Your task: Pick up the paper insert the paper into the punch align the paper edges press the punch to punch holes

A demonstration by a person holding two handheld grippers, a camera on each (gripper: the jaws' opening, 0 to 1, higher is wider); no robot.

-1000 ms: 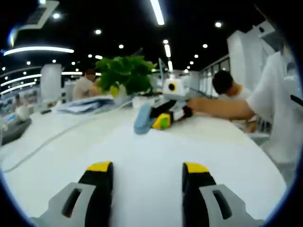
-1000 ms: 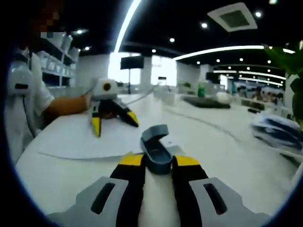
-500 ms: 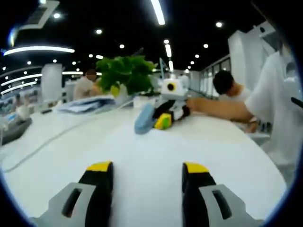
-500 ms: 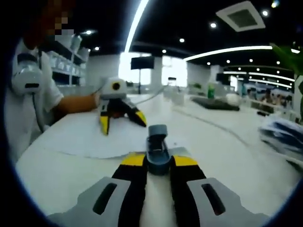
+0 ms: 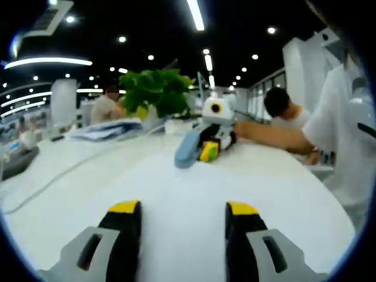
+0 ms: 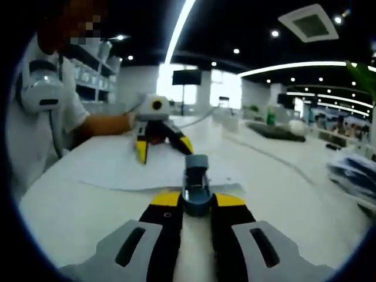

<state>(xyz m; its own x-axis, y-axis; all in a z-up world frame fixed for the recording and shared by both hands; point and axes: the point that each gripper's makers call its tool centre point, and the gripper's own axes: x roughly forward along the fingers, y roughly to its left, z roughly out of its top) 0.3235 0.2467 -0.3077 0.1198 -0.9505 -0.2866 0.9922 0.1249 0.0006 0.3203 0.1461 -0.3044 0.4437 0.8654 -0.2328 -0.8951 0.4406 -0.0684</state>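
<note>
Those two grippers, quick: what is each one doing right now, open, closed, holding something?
Left gripper: open, holding nothing, resting over the white paper.
Right gripper: shut on the blue-grey punch.

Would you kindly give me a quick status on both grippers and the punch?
Right gripper shut on the punch at the paper edge. Left gripper open over the paper. Nothing in the way.
</note>
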